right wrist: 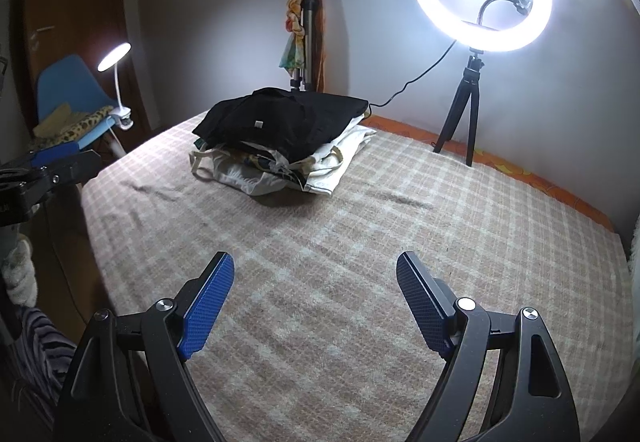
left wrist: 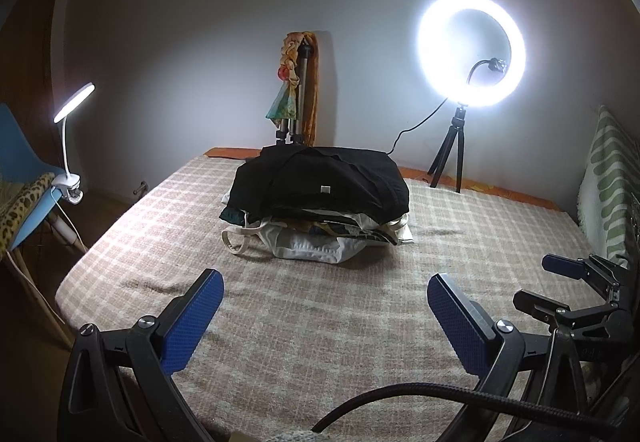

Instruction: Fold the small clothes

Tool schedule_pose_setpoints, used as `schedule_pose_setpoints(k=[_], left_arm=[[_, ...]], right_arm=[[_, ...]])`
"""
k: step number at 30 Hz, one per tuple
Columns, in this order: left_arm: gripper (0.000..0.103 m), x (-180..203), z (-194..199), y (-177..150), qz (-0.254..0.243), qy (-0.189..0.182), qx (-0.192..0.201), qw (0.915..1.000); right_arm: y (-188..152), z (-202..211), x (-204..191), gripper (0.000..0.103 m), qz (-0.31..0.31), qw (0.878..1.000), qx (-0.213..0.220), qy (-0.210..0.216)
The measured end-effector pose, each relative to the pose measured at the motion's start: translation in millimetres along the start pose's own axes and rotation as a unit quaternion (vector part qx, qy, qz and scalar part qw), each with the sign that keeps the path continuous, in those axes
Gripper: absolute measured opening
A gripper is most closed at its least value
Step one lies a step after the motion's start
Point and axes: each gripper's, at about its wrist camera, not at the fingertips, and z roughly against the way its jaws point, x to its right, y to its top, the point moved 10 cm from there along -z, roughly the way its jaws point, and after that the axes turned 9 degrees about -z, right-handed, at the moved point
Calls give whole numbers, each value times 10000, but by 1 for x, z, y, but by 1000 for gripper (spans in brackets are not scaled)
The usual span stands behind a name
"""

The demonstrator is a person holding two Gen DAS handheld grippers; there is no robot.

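A pile of clothes lies at the far side of a checked blanket (left wrist: 320,322). A black garment (left wrist: 324,182) lies on top, with white and patterned cloth (left wrist: 320,242) under it. The same pile shows in the right wrist view, black garment (right wrist: 280,118) over white cloth (right wrist: 320,166). My left gripper (left wrist: 324,282) is open and empty, above the blanket in front of the pile. My right gripper (right wrist: 316,262) is open and empty, also short of the pile. The right gripper shows at the right edge of the left wrist view (left wrist: 552,282).
A lit ring light (left wrist: 472,50) on a black tripod (left wrist: 452,158) stands at the back right. A second tripod draped with scarves (left wrist: 298,90) stands behind the pile. A clip lamp (left wrist: 72,114) sits on a blue chair (left wrist: 24,178) at the left. A striped cushion (left wrist: 608,178) is at the right.
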Motion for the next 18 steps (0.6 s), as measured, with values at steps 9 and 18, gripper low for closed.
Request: schedule_pose_setpoints(k=[9, 18], left_arm=[[103, 3, 1, 0, -47, -27, 6, 10000], [103, 5, 3, -1, -90, -17, 21, 10000]], right_arm=[[0, 0, 6, 84, -142, 9999, -4, -5], [0, 2, 4, 84, -106, 9999, 13, -13]])
